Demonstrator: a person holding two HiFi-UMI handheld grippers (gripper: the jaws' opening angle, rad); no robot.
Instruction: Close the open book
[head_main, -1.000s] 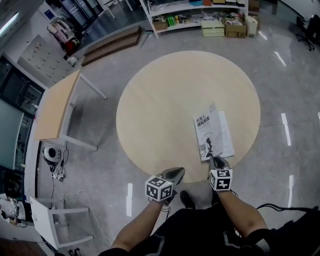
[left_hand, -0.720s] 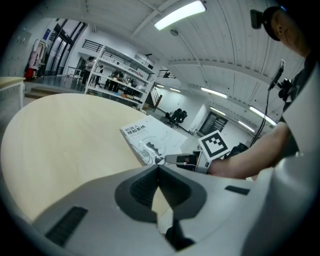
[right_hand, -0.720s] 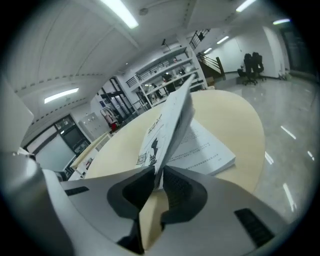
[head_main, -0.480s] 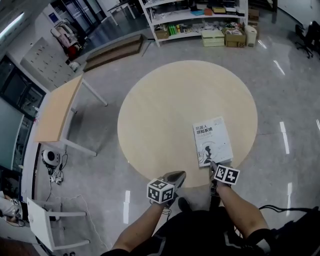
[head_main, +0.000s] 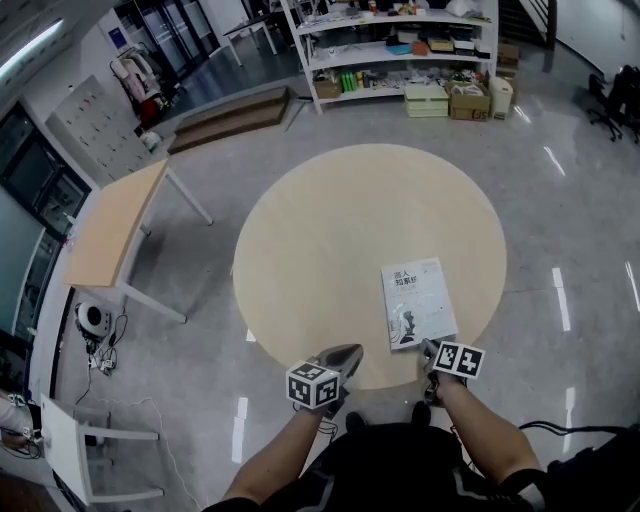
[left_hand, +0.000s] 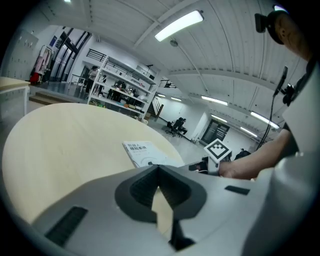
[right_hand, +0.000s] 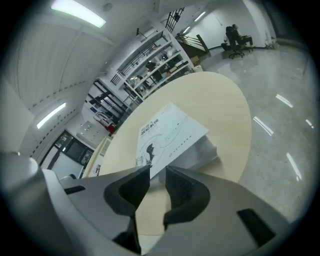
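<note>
The right claw (right_hand: 157, 170) has its smooth grey jaws parted by only a narrow slit, with nothing gripped between them. It hovers at the near rim of the round desk (right_hand: 220, 110). The near edge of the book (right_hand: 170, 132) shows through that slit, just past the tips. The left claw (left_hand: 160, 170) has its pointed tips pressed together and is empty. Pale desk wood (left_hand: 60, 145) shows through the hollow below the tips.

The book (head_main: 417, 305) lies flat on the near right part of the desk (head_main: 330, 240), front cover up. It is a slim rectangular paperback with a white matte cover, dark print and a small dark figure. In the right gripper view the white page block shows under the cover at the book's right side.

From above, the right claw (head_main: 428, 348) sits just beside the book's near edge. The left claw (head_main: 345, 352) is well apart from the book, to its left, over the desk's rim. The desk top is a smooth light-wood disc on glossy grey floor. Beyond it stand a rectangular wooden table (head_main: 110, 225) and white shelving (head_main: 400, 40).
</note>
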